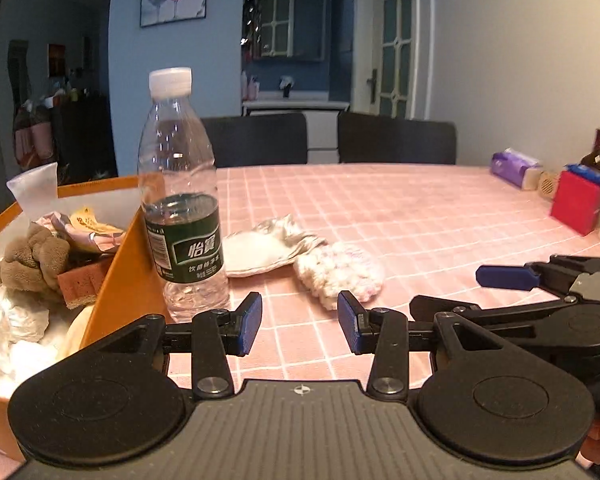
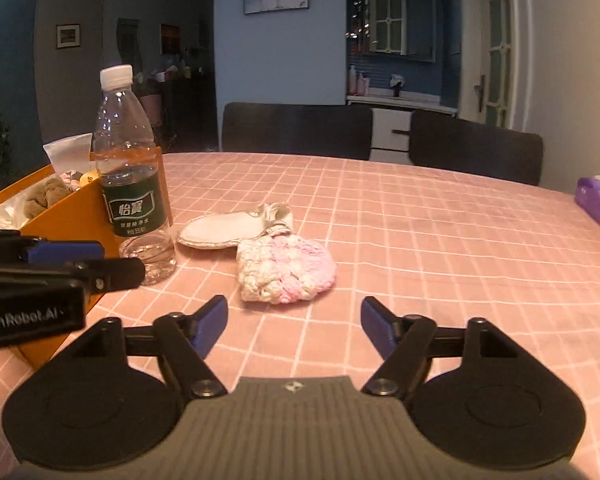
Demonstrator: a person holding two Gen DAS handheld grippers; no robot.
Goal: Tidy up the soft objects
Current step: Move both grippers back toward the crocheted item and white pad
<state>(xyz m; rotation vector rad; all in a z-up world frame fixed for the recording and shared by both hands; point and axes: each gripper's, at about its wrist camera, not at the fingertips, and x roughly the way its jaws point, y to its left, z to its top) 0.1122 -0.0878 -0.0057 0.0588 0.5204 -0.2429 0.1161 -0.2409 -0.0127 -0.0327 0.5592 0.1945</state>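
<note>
A pink-and-white knitted piece (image 1: 340,272) (image 2: 286,269) lies on the pink checked tablecloth (image 1: 420,216) (image 2: 440,240). A white fabric piece (image 1: 260,252) (image 2: 228,230) lies flat just behind it, touching it. An orange box (image 1: 128,256) (image 2: 66,216) at the left holds soft things: a brown plush (image 1: 34,258), a sponge (image 1: 82,282), white wadding. My left gripper (image 1: 300,326) is open and empty, close in front of the knitted piece. My right gripper (image 2: 294,326) is open and empty, just short of the same piece.
A plastic water bottle (image 1: 180,200) (image 2: 130,176) stands upright against the box's right side. A purple tissue pack (image 1: 514,168) (image 2: 596,200) and a red box (image 1: 576,206) sit at the far right. Two dark chairs (image 1: 328,140) stand behind the table.
</note>
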